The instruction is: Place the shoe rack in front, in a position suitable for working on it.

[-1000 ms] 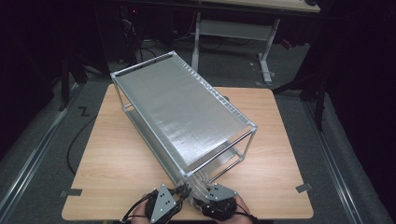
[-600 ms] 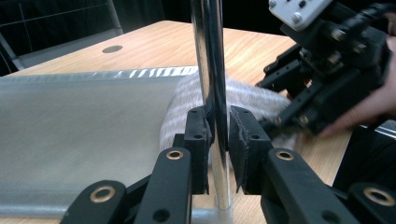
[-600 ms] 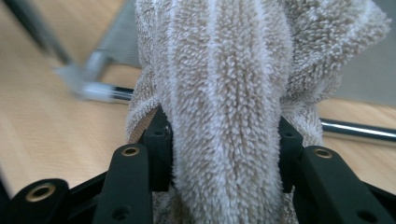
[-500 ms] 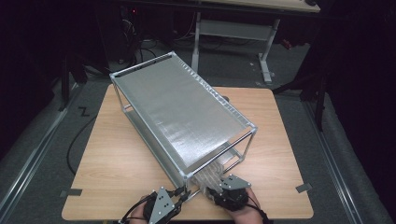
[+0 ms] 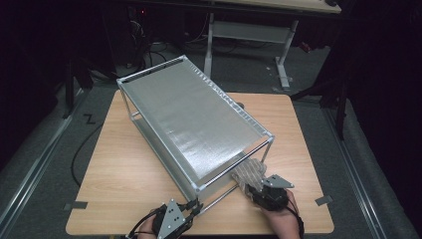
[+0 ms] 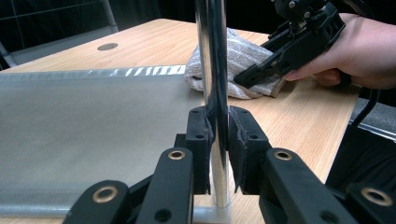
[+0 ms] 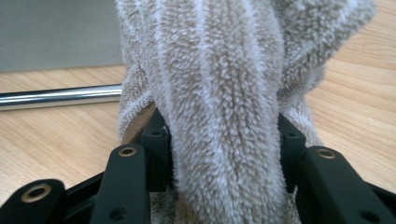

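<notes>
Rightward-shifted right gripper (image 5: 253,185), towel (image 5: 250,172) between its jaws.

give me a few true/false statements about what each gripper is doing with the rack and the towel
1. The left gripper is clamped on a chrome post of the metal rack. True.
2. The right gripper has nothing between its fingers. False: a beige towel bulges between them, and they have just been opening.
3. The towel lies on the rack's top shelf. False: it sits on the wooden table by the rack's near right corner.
4. The rack stands at an angle to the table's edges. True.
5. The left gripper is holding the towel. False: it grips the post, apart from the towel.
</notes>
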A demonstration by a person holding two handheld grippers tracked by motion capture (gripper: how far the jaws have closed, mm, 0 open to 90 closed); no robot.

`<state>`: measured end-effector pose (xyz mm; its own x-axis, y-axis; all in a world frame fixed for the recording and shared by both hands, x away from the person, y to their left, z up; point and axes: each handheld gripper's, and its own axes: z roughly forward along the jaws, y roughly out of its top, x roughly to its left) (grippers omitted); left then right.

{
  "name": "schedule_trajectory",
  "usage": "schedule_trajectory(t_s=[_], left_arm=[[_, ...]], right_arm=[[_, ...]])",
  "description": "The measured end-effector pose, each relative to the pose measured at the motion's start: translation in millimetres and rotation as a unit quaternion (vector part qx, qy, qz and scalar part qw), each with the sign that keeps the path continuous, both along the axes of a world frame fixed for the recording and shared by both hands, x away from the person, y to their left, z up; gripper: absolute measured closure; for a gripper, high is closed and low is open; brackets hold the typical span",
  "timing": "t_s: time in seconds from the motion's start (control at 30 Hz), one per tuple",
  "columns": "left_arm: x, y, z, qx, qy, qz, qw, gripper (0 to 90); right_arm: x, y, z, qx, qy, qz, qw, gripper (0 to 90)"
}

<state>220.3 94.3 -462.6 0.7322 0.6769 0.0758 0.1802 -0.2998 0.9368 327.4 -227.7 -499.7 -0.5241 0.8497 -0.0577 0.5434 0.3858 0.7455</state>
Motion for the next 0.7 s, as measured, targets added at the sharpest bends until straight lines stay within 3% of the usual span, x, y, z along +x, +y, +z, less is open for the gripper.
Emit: schedule_trajectory(t_s=[0.27, 0.43, 0.57, 0.7], left_arm=[[1.1, 0.4, 0.6, 0.000, 0.003, -0.004, 1.0000, 78.8], [1.5, 0.6, 0.7, -0.003, 0.007, -0.006, 1.0000, 79.2], [1.8, 0.7, 0.7, -0.005, 0.009, -0.008, 0.9999, 79.3], [2.8, 1.6, 0.6, -0.009, 0.012, -0.012, 0.9998, 79.4]], right_arm=[[-5.9, 10.1, -0.1, 0.000, 0.004, 0.017, 0.9998, 52.6], [-16.3, 26.7, 0.3, 0.000, 0.008, 0.052, 0.9986, 52.3], [-28.7, 47.4, -0.3, -0.002, 0.008, 0.094, 0.9956, 52.0], [-43.3, 71.3, -0.4, -0.007, 0.008, 0.141, 0.9899, 51.8]])
